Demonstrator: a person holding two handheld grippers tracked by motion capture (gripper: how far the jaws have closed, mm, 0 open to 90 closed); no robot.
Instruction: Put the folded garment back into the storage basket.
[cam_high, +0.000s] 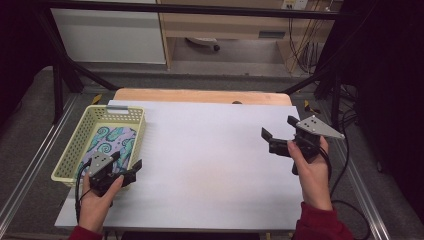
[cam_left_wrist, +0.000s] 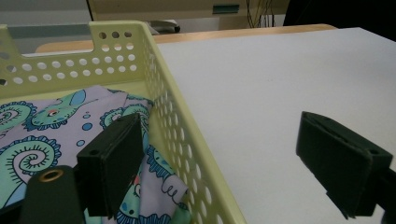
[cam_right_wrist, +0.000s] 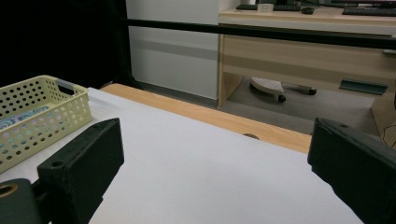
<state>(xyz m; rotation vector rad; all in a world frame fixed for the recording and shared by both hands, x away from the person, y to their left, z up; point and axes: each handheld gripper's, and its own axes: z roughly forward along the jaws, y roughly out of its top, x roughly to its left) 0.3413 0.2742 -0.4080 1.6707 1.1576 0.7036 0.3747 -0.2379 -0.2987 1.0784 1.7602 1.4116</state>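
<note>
Across the white desk (cam_high: 210, 160) we saw the patterned cloth (cam_high: 112, 142) lying in the yellow basket (cam_high: 75, 145), our left claw (cam_high: 126, 167) released astride its near wall, our right claw (cam_high: 277, 134) released, well apart.

In the right gripper view, the right gripper (cam_right_wrist: 215, 186) stands with its two black jaws wide apart and nothing between them, above the white worktop (cam_right_wrist: 201, 158). At the far left a pale yellow perforated basket (cam_right_wrist: 42, 116) sits on the worktop, with a strip of patterned cloth (cam_right_wrist: 18, 117) visible over its rim. Beyond the worktop's wooden edge stands a light wooden desk (cam_right_wrist: 303, 51) behind a black bar (cam_right_wrist: 261, 31).
</note>
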